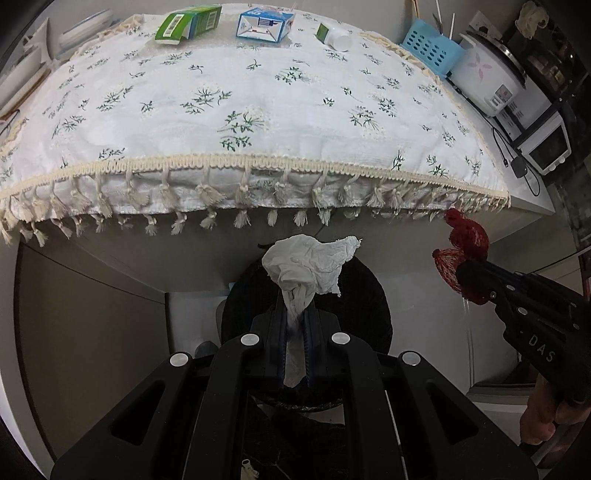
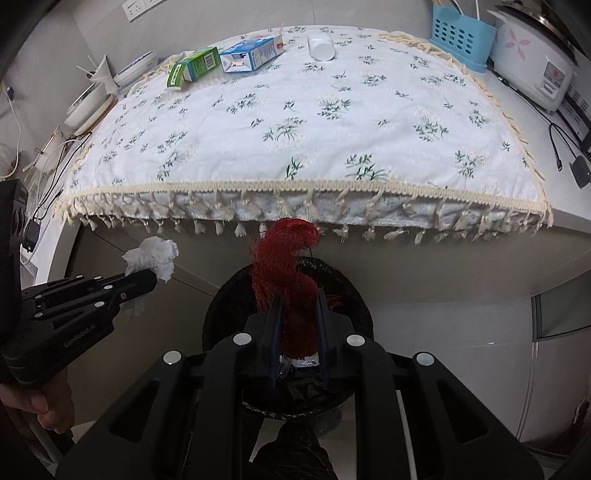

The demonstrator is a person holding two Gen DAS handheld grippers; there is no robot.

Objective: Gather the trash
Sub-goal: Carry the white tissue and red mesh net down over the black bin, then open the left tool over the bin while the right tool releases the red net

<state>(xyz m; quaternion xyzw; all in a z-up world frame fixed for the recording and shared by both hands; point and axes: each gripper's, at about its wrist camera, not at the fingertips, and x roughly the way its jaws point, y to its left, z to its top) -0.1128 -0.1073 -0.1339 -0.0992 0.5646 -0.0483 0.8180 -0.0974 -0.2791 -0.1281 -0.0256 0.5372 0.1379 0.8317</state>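
Two pieces of trash lifted, held over the bin, not yet dropped.

Left gripper [image 1: 295, 317] clamped tight on a crumpled tissue [image 1: 310, 264]; right gripper [image 2: 297, 317] closed on a wad of red netting [image 2: 286, 266], both poised above the black bin [image 2: 221, 310] below the table edge. Still left on the tablecloth [image 1: 258, 103] at the far side: green carton [image 1: 188, 24], blue carton [image 1: 264, 24], small white bottle [image 1: 334, 35]. Bin contents mostly hidden behind the grippers; something pale glimpsed inside, hard to identify. Carton labels unreadable, whether empty impossible to tell.
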